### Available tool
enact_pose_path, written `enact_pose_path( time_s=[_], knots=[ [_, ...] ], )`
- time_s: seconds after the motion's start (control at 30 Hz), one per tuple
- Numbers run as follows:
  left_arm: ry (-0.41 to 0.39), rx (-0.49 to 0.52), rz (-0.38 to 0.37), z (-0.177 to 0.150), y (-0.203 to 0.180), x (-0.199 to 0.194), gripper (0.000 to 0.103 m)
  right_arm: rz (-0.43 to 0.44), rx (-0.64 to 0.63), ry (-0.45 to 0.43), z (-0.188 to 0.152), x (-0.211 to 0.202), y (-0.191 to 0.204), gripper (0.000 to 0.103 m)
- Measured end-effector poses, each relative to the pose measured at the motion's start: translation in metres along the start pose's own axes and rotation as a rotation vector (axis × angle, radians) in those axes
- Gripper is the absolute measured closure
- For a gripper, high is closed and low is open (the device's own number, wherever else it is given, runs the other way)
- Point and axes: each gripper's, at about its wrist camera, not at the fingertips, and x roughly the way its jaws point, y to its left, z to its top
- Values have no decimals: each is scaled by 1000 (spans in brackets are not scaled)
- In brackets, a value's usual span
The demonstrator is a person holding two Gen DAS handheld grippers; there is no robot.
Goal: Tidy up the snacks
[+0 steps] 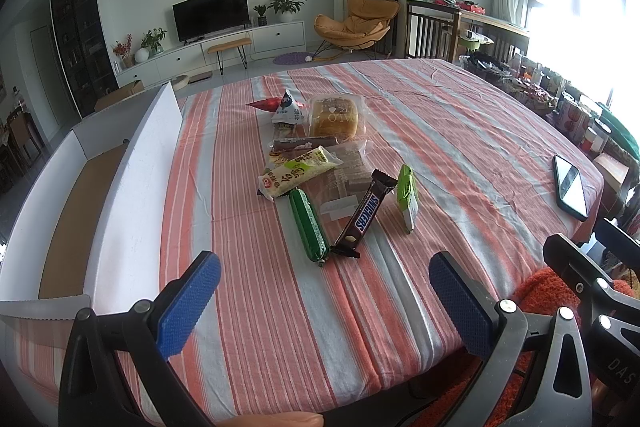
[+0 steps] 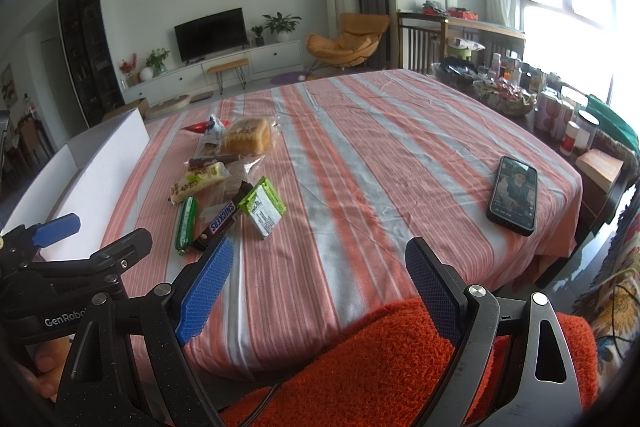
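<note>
Both the left gripper [image 1: 325, 301] and right gripper [image 2: 319, 285] are held wide apart, empty, nearest. Beyond them the Snickers bar [image 1: 366, 213] is seen within the snack pile [image 1: 316, 163]; left of the Snickers bar stands the white box [image 1: 132, 183].

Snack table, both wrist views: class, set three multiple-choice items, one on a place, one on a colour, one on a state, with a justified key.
1. The white box lies where from the snack pile?
A) left B) right C) on top
2. The Snickers bar lies beside a sausage of what colour?
A) red B) green C) blue
3. The left gripper jaws are:
A) shut B) gripping a snack C) open

Key: 1 A, the box sits at the table's left edge; 2 B, its wrapper is green; 3 C, blue pads stand apart, nothing between.
</note>
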Motion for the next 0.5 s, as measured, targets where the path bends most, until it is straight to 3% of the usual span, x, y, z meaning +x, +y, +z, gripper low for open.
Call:
enact_pose_path(
  time_s=[0.5],
  knots=[
    [18, -5, -9, -1, -2, 4, 0, 7, 5, 13, -3, 3, 2, 13]
  ],
)
